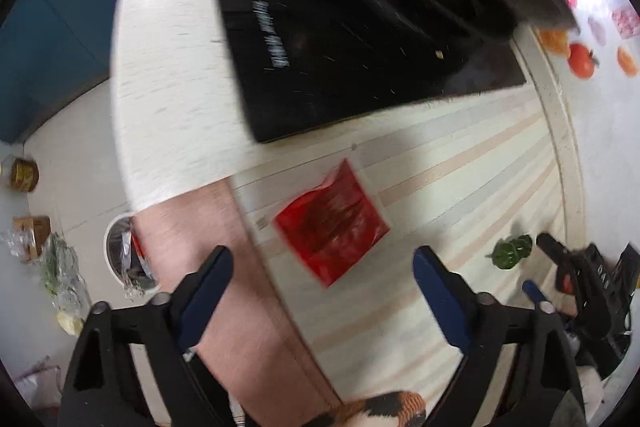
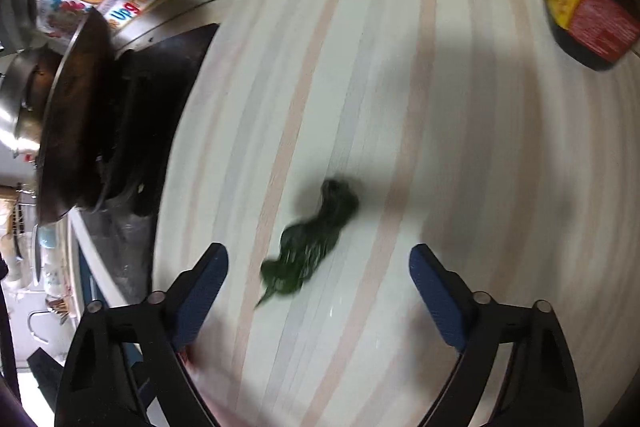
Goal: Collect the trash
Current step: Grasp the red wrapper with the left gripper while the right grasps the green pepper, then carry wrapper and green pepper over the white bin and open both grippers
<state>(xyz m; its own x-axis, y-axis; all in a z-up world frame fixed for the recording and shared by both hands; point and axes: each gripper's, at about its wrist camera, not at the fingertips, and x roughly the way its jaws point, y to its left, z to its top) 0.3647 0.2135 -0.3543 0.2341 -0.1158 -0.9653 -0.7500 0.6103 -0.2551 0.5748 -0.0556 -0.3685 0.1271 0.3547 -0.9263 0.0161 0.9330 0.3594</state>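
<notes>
A flat red wrapper lies on the striped counter, just ahead of my left gripper, which is open and empty above it. A dark green vegetable scrap lies on the same counter between and just ahead of the fingers of my right gripper, which is open and empty. The scrap also shows in the left wrist view, with the right gripper beside it at the right edge.
A black stove top with a dark wok sits beyond the wrapper. A white bin with trash in it stands on the floor below the counter edge. A sauce bottle stands at the back right near the wall.
</notes>
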